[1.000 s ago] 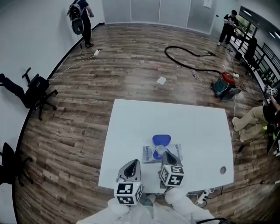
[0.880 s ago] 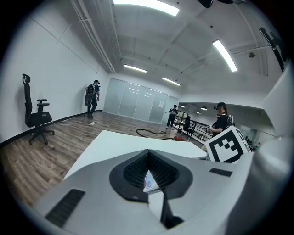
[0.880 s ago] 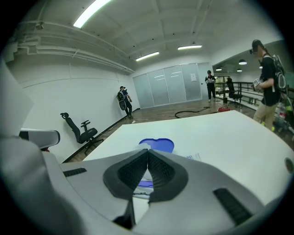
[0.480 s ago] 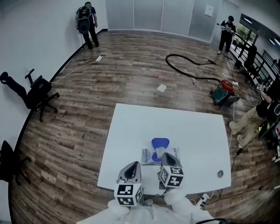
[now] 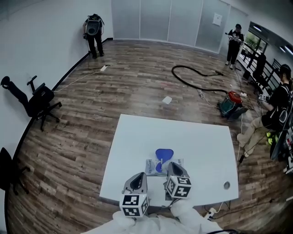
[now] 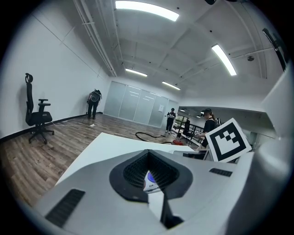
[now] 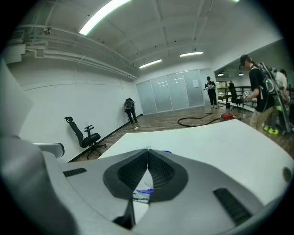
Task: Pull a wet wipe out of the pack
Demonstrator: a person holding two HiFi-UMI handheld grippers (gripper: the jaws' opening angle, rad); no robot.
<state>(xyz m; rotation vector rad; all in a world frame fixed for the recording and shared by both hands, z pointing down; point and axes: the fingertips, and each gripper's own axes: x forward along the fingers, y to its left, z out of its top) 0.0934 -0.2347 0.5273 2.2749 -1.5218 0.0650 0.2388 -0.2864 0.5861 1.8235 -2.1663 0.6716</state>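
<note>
My left gripper point(image 6: 148, 152) and right gripper point(image 7: 148, 150) both have their jaws together on nothing, at the white counter's point(image 5: 137, 137) near edge; the wet wipe pack point(image 5: 151, 167), blue lid point(image 5: 164, 153) open, lies just ahead

Floor: brown wood planks point(image 5: 137, 77)
Walls: white wall point(image 5: 41, 36), frosted glass panels point(image 5: 169, 20)
Furniture: white square table point(image 5: 183, 137), black office chair point(image 5: 42, 98)
Light: ceiling strip lamps point(image 6: 147, 10)
</note>
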